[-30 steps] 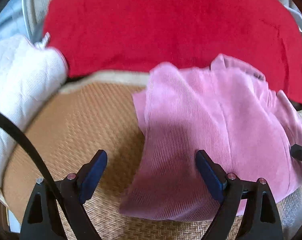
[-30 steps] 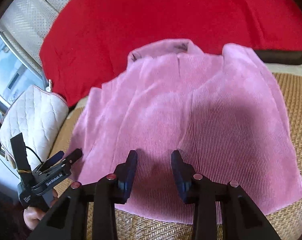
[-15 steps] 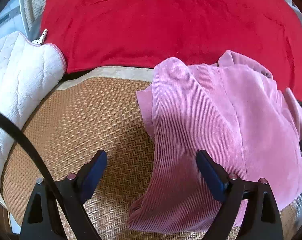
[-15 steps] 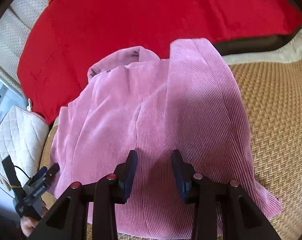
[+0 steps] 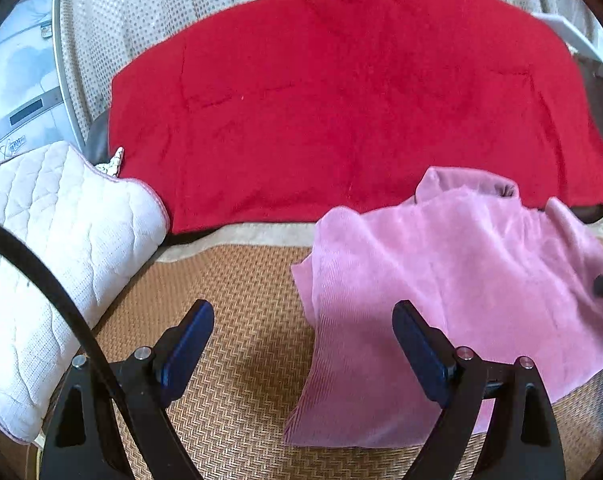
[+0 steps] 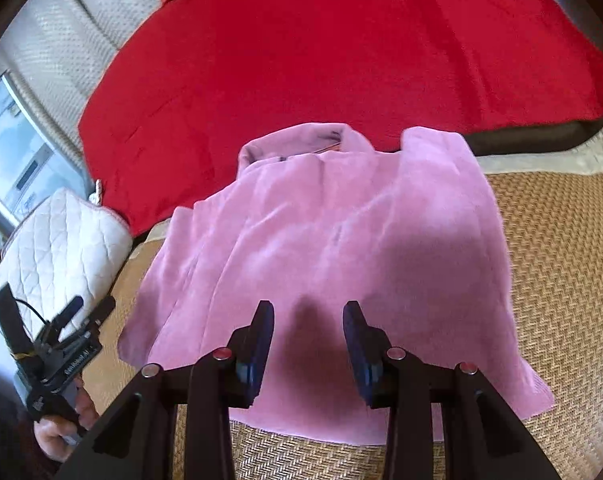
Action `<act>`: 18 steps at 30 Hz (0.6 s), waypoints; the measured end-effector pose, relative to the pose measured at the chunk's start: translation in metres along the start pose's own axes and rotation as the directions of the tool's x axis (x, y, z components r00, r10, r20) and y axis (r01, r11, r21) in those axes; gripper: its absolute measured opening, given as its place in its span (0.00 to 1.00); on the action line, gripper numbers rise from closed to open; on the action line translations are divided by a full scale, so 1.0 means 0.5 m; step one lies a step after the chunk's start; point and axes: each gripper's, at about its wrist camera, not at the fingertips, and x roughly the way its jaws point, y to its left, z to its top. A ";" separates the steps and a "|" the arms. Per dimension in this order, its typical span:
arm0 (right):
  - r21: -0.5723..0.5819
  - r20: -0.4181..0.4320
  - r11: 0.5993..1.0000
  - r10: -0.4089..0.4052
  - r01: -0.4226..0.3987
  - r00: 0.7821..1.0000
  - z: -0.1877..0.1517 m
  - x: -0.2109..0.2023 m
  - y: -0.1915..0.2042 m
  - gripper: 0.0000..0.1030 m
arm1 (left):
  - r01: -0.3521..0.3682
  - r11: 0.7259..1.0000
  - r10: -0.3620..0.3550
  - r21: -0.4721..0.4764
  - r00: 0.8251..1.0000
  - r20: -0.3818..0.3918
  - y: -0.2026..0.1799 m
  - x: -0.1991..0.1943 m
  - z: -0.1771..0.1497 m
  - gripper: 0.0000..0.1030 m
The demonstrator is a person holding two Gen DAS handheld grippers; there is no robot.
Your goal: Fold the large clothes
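Left wrist view: left claw (image 5: 303,340) is wide open, nothing btwn its 2 blue pads, hovering over the woven mat (image 5: 237,344). Pink corduroy garment (image 5: 441,300) lies partly folded on the mat, to the right of the claw, collar end toward the red blanket (image 5: 341,100). White quilted cushion (image 5: 49,264) sits at the left.

Right wrist view: right claw (image 6: 307,344) is part open, pads apart w/ nothing gripped, above the near part of the pink corduroy garment (image 6: 341,240). Left claw (image 6: 89,312) shows at lower left, held in a hand (image 6: 57,428), just beside the garment's left edge.
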 end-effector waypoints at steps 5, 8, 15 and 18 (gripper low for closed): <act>-0.027 -0.017 1.000 0.004 -0.005 1.000 -0.001 0.013 0.016 0.39 | 0.009 1.000 -0.009 -0.004 1.000 0.015 0.008 -0.018 0.007 0.89; -0.035 -0.022 0.999 0.005 -0.006 1.000 -0.003 0.021 0.023 0.39 | 0.015 1.000 -0.015 -0.010 1.000 0.016 0.011 -0.018 0.006 0.89; -0.032 -0.023 0.999 0.012 -0.012 1.000 -0.001 0.025 0.026 0.39 | 0.008 0.999 -0.010 -0.053 0.999 -0.052 0.029 -0.016 -0.003 0.89; -0.026 -0.024 1.000 0.017 -0.017 1.000 -0.001 0.026 0.023 0.39 | 0.007 0.996 -0.017 -0.090 0.994 -0.111 0.044 -0.004 -0.016 0.89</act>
